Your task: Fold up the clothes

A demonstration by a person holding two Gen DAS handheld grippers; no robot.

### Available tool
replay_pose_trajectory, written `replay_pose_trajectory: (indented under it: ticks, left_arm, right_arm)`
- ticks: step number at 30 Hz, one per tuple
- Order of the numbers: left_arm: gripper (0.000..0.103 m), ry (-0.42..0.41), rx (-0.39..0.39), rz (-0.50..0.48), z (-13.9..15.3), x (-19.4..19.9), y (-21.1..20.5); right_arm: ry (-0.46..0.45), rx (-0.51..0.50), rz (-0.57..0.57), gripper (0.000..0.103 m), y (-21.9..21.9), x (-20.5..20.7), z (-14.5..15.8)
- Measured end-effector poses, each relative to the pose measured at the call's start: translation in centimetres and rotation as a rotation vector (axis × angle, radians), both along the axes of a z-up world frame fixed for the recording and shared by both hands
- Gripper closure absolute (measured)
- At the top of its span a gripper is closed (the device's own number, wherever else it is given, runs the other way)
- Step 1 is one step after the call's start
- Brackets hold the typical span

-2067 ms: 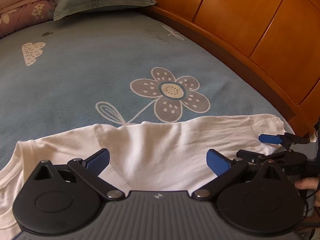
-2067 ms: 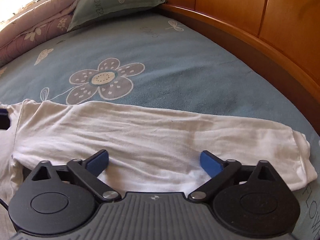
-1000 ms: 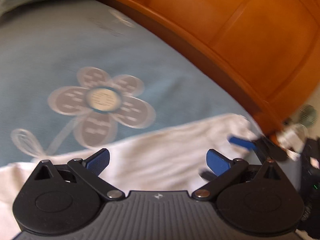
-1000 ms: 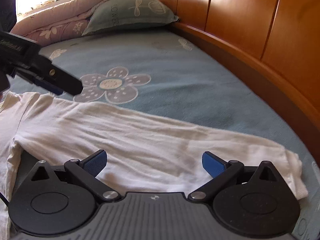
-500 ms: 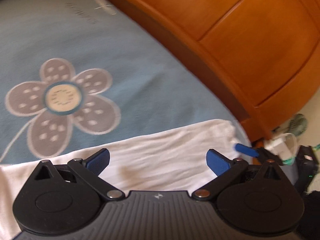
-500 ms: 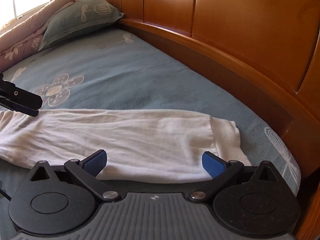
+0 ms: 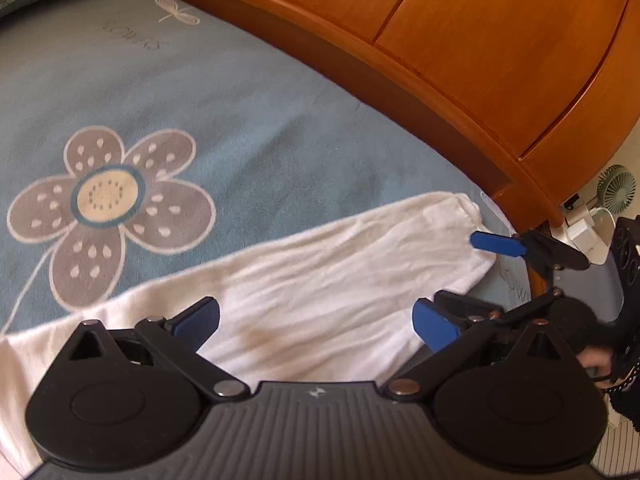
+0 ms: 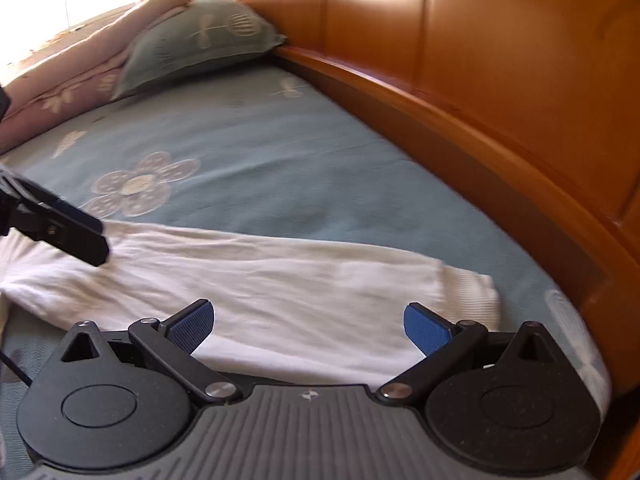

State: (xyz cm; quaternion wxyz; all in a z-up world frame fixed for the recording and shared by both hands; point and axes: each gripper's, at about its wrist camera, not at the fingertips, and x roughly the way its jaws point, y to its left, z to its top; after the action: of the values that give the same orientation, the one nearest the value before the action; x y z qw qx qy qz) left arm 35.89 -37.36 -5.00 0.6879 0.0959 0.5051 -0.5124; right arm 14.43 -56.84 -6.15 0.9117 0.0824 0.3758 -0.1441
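A white long-sleeved garment lies flat on the blue flowered bedsheet (image 7: 248, 92), and its sleeve (image 7: 328, 280) stretches to the right. My left gripper (image 7: 316, 324) hovers open just above the middle of the sleeve, holding nothing. My right gripper (image 7: 460, 270) is at the ribbed cuff (image 8: 472, 292), with its blue pads spread on either side of the cuff's end. In the right wrist view, the right gripper (image 8: 308, 326) is open over the sleeve (image 8: 260, 276). One black finger (image 8: 68, 236) of the left gripper reaches in from the left.
A curved wooden bed frame (image 8: 500, 152) borders the mattress just beyond the cuff. A green pillow (image 8: 200, 40) and a folded pink quilt (image 8: 72, 68) lie at the far end of the bed. A small fan (image 7: 616, 190) and a white charger (image 7: 582, 232) sit off the bed. A hand (image 7: 596, 360) holds the right gripper.
Both grippers have moved right along the sleeve toward the cuff end. The right gripper now sits at the cuff, and both have stayed open.
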Motion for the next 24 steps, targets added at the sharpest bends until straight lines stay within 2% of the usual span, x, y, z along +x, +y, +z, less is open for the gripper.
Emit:
replay_pose_trajectory:
  ticks: [2,4,9,13,18,24]
  left_arm:
    - [0.001,-0.027,0.055,0.021,-0.9,-0.2,0.1]
    - [0.001,-0.058,0.075,0.037,-0.7,-0.3,0.0]
    - [0.001,-0.031,0.025,0.112,1.7,0.7,1.1]
    - [0.001,-0.016,0.029,0.190,2.7,0.9,3.6]
    - [0.001,-0.009,0.042,0.276,4.0,0.2,10.1]
    - [0.001,0.007,0.082,0.421,4.3,-1.3,21.8]
  right_arm:
    - [0.040,-0.002,0.010,0.000,0.6,0.4,-1.2]
    - [0.025,-0.022,0.011,0.000,0.8,0.1,-1.4]
    - [0.049,-0.014,0.012,0.000,0.7,0.2,-1.0]
    - [0.061,0.019,0.005,0.000,1.2,0.7,0.3]
    - [0.058,0.031,0.047,0.000,4.0,1.9,1.9]
    - [0.051,0.035,0.200,0.000,12.1,4.5,3.6]
